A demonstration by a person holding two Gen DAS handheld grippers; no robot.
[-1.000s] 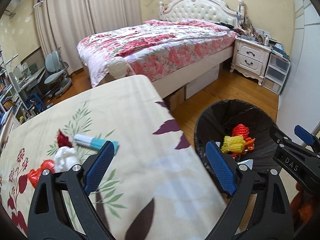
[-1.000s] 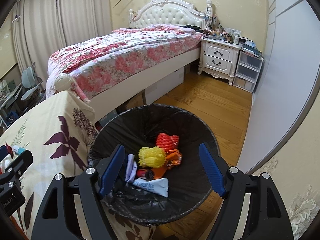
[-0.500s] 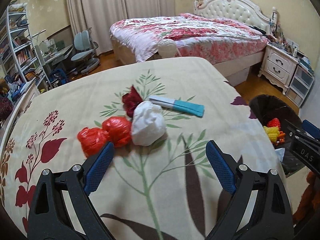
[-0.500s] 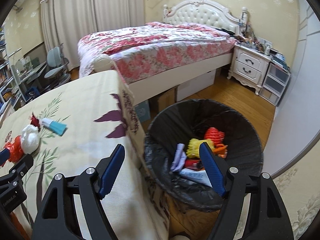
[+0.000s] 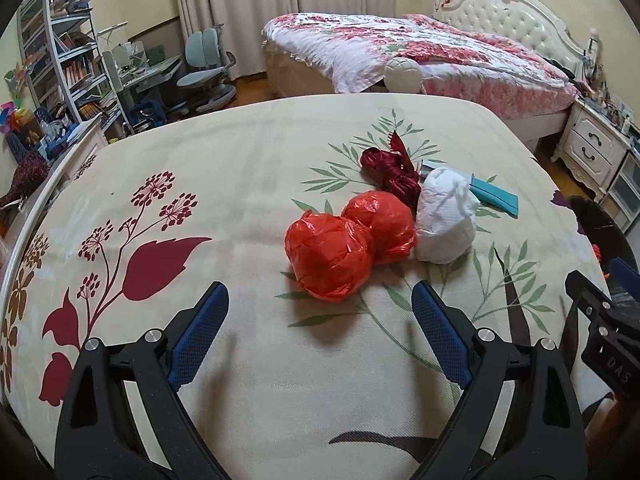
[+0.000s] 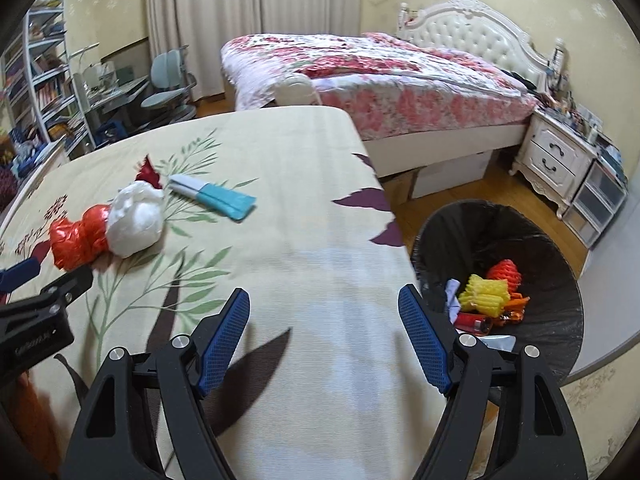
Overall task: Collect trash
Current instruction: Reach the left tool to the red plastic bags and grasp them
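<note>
Floral tablecloth [image 5: 248, 184]; both hand-held grippers [image 5: 320, 336] [image 6: 324, 332] gape empty, right body lettered "DAS".

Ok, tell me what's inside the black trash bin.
In the trash bin: a yellow foam net, a red one, orange scraps, a red lighter and pale paper. The gripper finger covers the near corner; anything beneath the pile is hidden.
</note>
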